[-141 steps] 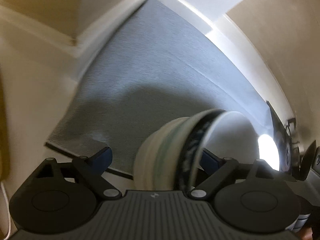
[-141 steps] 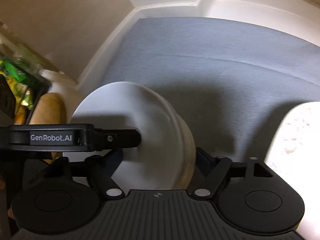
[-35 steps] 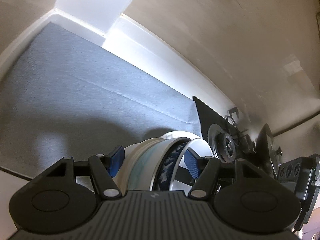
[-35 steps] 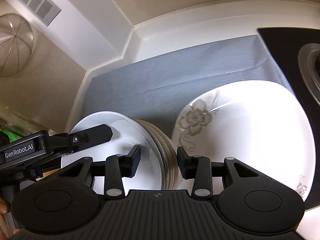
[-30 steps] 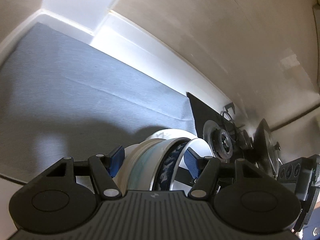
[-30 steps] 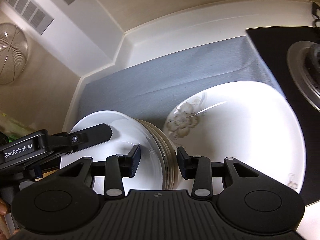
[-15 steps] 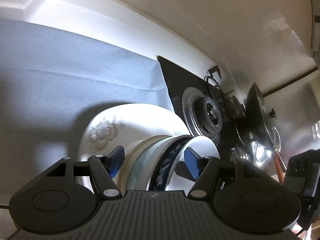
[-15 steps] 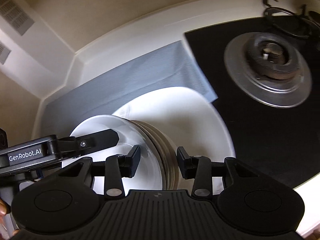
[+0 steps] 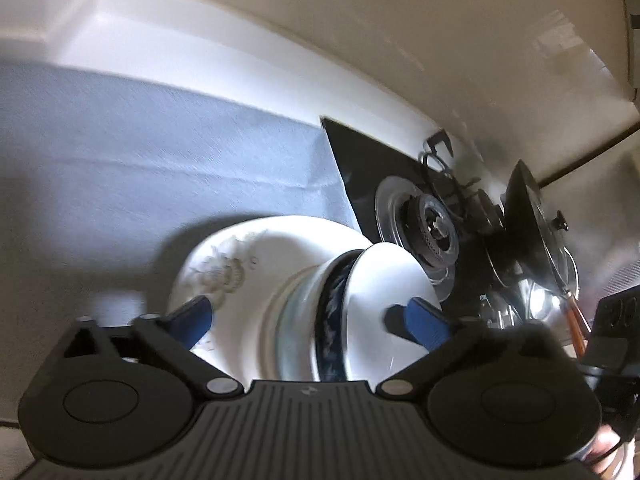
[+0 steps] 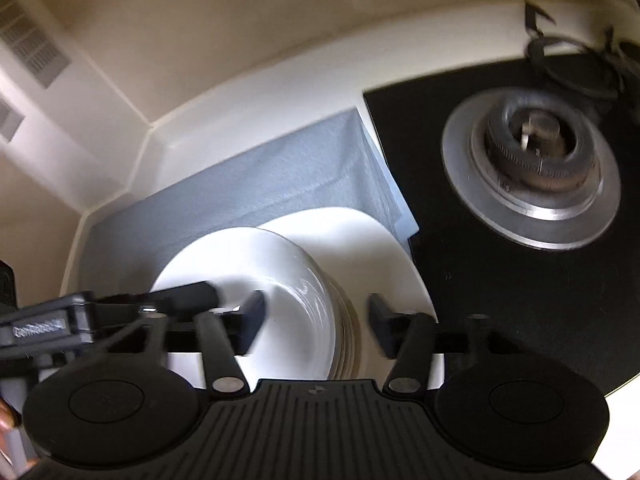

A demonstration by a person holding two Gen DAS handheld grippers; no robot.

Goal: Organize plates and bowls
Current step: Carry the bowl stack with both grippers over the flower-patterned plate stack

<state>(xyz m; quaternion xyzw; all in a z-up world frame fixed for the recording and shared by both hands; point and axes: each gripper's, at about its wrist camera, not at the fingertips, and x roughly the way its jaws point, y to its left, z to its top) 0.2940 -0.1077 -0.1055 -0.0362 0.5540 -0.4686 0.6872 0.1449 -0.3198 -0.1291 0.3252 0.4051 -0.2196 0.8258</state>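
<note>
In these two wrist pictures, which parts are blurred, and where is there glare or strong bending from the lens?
Left wrist view: the flowered plate and the tool's blue fingers are smeared; glare whitens the counter's back ledge; the wall edge curves strongly. Right wrist view: the other tool's fingers and the stack of white bowls are blurred, the burner slightly; the counter edge bows.
</note>
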